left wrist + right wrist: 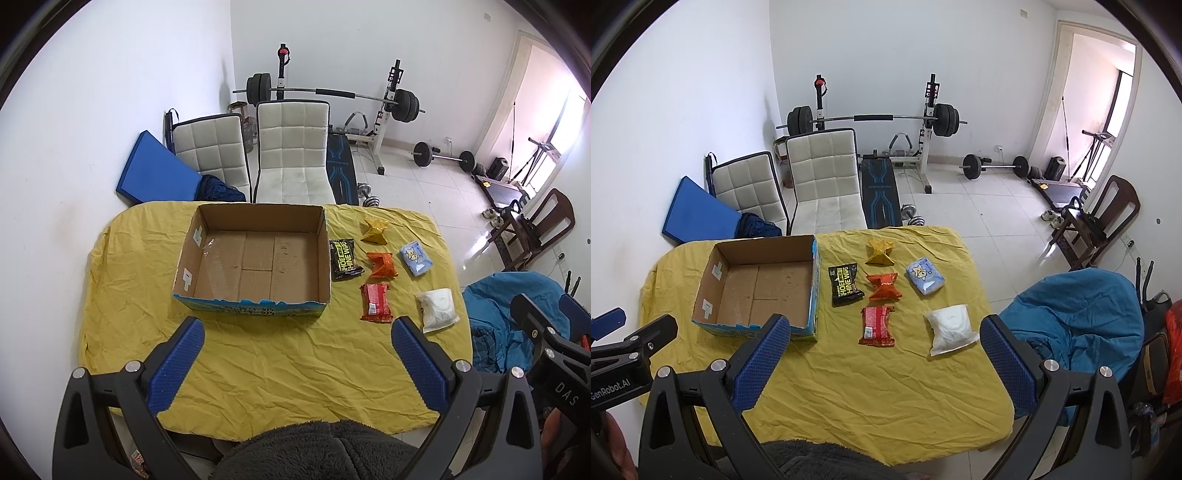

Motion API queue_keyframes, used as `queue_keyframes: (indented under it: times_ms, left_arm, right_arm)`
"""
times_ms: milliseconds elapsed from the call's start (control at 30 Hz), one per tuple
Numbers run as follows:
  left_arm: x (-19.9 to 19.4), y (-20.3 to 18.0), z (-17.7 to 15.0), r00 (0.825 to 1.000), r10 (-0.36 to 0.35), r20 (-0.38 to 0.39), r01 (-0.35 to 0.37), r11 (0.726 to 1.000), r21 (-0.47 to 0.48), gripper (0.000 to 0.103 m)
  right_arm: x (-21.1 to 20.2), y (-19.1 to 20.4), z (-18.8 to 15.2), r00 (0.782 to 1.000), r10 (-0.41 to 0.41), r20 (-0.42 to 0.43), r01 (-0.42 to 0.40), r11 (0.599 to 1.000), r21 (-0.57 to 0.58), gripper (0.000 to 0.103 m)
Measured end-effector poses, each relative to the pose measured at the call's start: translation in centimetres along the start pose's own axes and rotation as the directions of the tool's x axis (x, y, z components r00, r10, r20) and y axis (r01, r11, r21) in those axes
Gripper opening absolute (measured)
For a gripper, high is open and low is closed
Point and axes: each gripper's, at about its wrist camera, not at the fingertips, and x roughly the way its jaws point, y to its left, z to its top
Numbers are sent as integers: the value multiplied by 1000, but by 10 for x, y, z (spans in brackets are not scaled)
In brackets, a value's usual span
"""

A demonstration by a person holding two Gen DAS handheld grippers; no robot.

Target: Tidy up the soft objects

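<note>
An empty cardboard box stands on the yellow-covered table. To its right lie several soft packets: a black wipes pack, a yellow pouch, an orange pouch, a red pack, a light blue tissue pack and a white pack. My left gripper hangs open above the table's near side, in front of the box. My right gripper is open too, held above the near side with the red and white packs beyond it.
Two white padded chairs stand behind the table, with a blue mat against the wall. A weight bench and barbells fill the back of the room. A blue-covered seat sits right of the table, a wooden chair beyond it.
</note>
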Motion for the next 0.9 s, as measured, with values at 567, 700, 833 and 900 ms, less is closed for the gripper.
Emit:
queue_keyframes:
  times_ms: [567, 700, 833, 900]
  left_arm:
    - [5, 0, -2, 1000, -10, -8, 10, 1000, 2, 103]
    - [26, -10, 10, 1000, -20, -11, 21, 999, 31, 103]
    - [74, -34, 28, 993, -93, -74, 96, 994, 47, 103]
    - [100, -51, 36, 988, -106, -111, 114, 991, 67, 103]
  right_arm:
    - [8, -3, 4, 1000, -1, -12, 1, 1000, 19, 103]
    - [32, -26, 13, 998, -30, -47, 32, 998, 46, 103]
    - [85, -82, 23, 988, -87, -130, 100, 991, 91, 103]
    - [122, -112, 26, 976, -108, -188, 131, 985, 111, 103]
